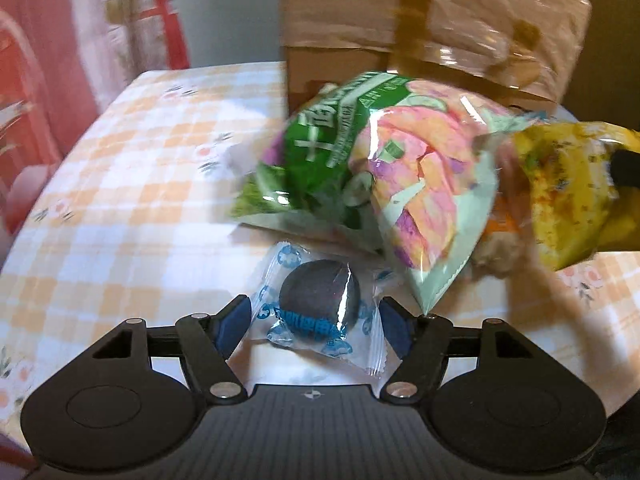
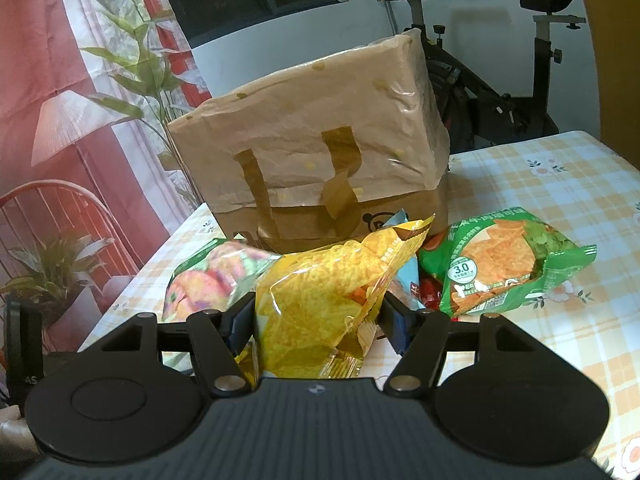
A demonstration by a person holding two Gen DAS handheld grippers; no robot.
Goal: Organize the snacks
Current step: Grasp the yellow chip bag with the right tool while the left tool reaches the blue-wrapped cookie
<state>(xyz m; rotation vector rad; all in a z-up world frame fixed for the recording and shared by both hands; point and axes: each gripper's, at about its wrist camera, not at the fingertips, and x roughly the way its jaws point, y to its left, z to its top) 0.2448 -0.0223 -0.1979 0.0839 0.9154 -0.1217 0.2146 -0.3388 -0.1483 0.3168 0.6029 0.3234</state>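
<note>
left tool (image 1: 316, 322): closest thing in the left wrist view, jaws spread wide, nothing gripped yet
cookie (image 1: 319, 304): dark round one in a clear wrapper with blue print, flat on the counter (image 1: 120, 208), sitting right between the blue pads (image 1: 234, 320); neither pad looks like it's touching it
wrapper axis: crimped ends run up-left to down-right, so a bit skewed to the jaws. I'd say closing straight in pinches the round middle fine
green bag (image 1: 360, 160): just past the cookie, blurry, leaning over it a little
right tool (image 2: 318, 320): right wrist view now, jaws partly closed and clamped on the yellow bag (image 2: 320, 292), which fills the gap
other snacks: pink-green bag (image 2: 208, 276) to the left, green chip bag (image 2: 508, 260) to the right, brown tote (image 2: 320, 160) behind them
nearer hand: left, easily. The cookie is its job, the right one's busy
</note>
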